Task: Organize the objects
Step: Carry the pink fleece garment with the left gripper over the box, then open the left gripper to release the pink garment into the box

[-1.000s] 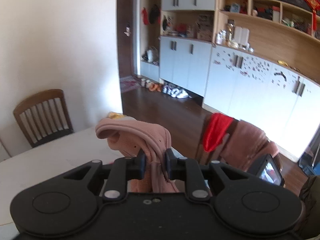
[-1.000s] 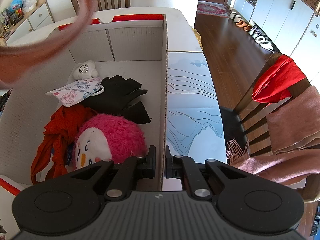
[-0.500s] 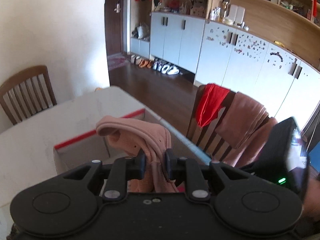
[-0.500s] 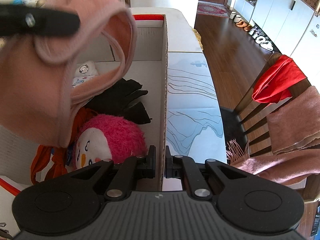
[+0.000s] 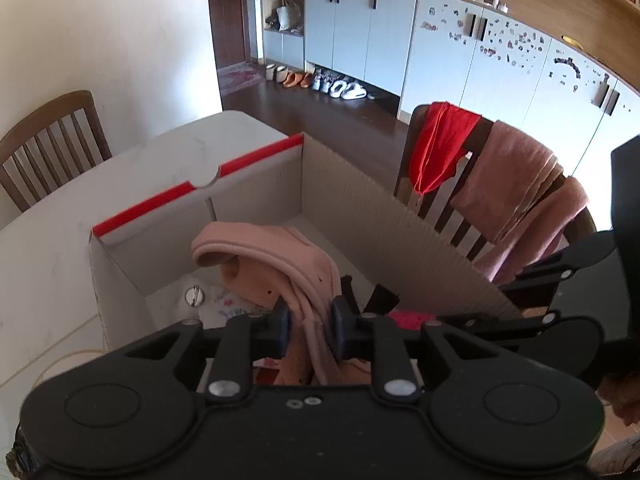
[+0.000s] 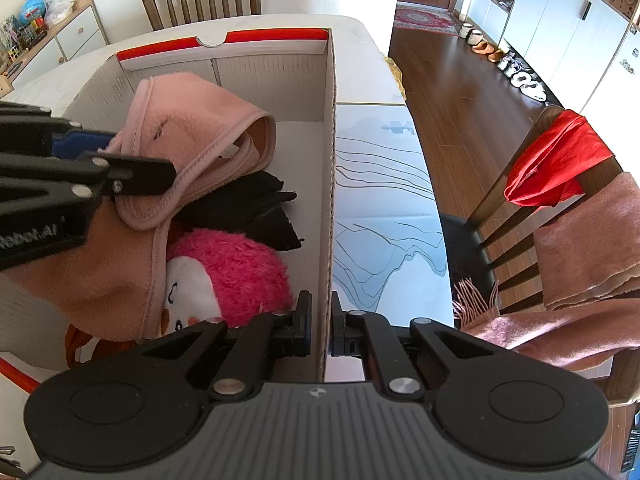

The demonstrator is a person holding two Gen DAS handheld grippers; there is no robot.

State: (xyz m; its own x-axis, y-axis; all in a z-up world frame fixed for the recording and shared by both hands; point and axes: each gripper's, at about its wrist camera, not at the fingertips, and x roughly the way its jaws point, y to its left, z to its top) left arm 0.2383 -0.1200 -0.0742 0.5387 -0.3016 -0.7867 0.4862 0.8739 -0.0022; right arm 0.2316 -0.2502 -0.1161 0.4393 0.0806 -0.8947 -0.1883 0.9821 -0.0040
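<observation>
Pink fleece hat with a stitched edge band (image 5: pixel 276 264) hangs inside the open white corrugated cardboard box with a red strip on its far rim (image 5: pixel 384 216), which stands on the white table (image 5: pixel 44 264). Left tool (image 5: pixel 308 326): its jaws have just been opening slightly, but the hat fabric is between the pads and still caught by them; most of the hat drapes forward and down from the tips. In the right wrist view the hat hovers above the box contents: a bright pink plush toy with a white face (image 6: pixel 228 276), a black glove (image 6: pixel 256 204) behind it, and an orange cloth (image 6: pixel 76 344) at the near left corner, mostly hidden. In the left wrist view a small white item with a round metal ring (image 5: pixel 195 296) lies on the box floor.

Right tool (image 6: pixel 319 322): jaws nearly together, clamped on the near end of the box's right side wall, one finger inside, one outside.

Beside the table, a wooden chair (image 6: pixel 504 208) carries a red cloth (image 6: pixel 556 168) and a dusty-pink fringed scarf (image 6: pixel 588 256).
</observation>
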